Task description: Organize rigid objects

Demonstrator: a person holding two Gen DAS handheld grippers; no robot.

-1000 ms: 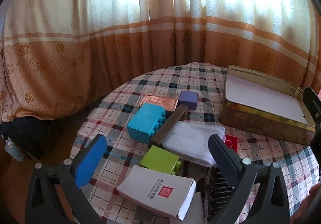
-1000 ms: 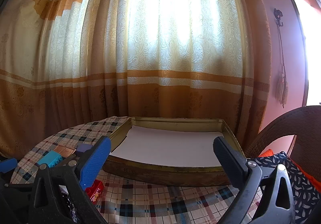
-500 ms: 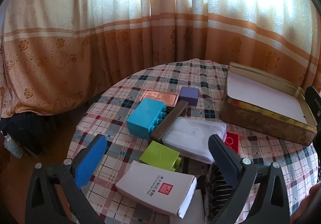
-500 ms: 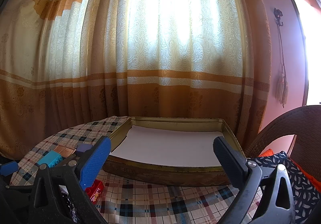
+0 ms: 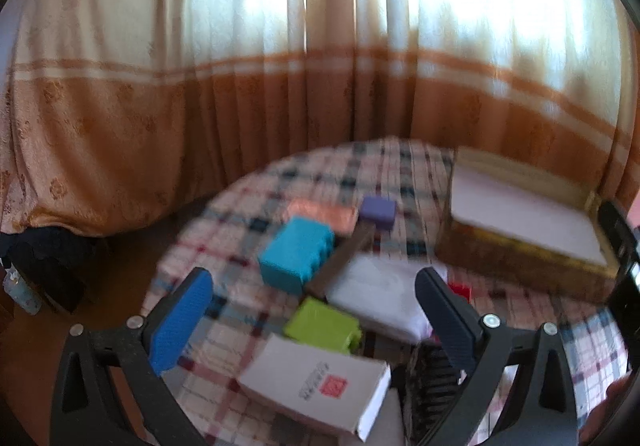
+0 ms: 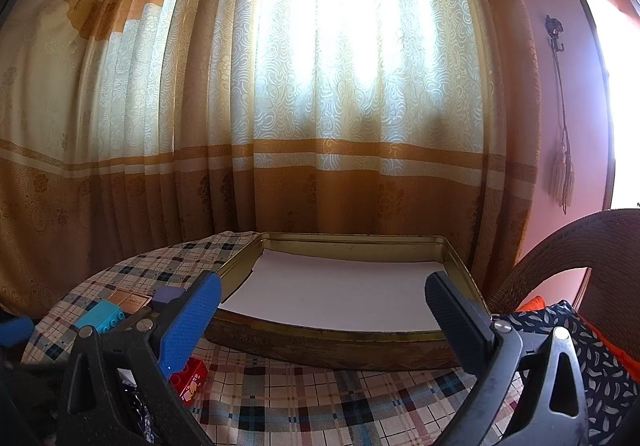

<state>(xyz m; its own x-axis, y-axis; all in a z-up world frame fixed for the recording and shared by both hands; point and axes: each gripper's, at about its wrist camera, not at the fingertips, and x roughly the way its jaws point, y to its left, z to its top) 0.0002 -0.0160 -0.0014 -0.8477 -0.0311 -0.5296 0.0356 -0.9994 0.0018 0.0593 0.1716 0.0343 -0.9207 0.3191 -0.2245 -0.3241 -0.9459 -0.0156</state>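
Observation:
On the plaid round table (image 5: 248, 198) lie a cyan brick (image 5: 294, 254), a green brick (image 5: 322, 324), a purple block (image 5: 378, 208), a small red brick (image 5: 460, 290), a copper plate (image 5: 320, 212), a white folded packet (image 5: 380, 292), a dark wooden bar (image 5: 344, 260) and a white box with a red seal (image 5: 316, 382). My left gripper (image 5: 312, 322) is open and empty, above the green brick and white box. My right gripper (image 6: 322, 318) is open and empty, facing the gold tin tray (image 6: 332, 346) lined with white paper. The tray also shows in the left wrist view (image 5: 516, 258).
A black comb-like object (image 5: 430, 378) lies by the white box. Orange and cream curtains (image 6: 320, 126) hang behind the table. A wicker chair (image 6: 580, 246) with a dark patterned cushion (image 6: 592, 350) stands at the right. The red brick (image 6: 190, 382) lies near the tray's front.
The left wrist view has shifted and blurred: the table objects sit lower in the frame, so the left gripper is moving. The right gripper has held still.

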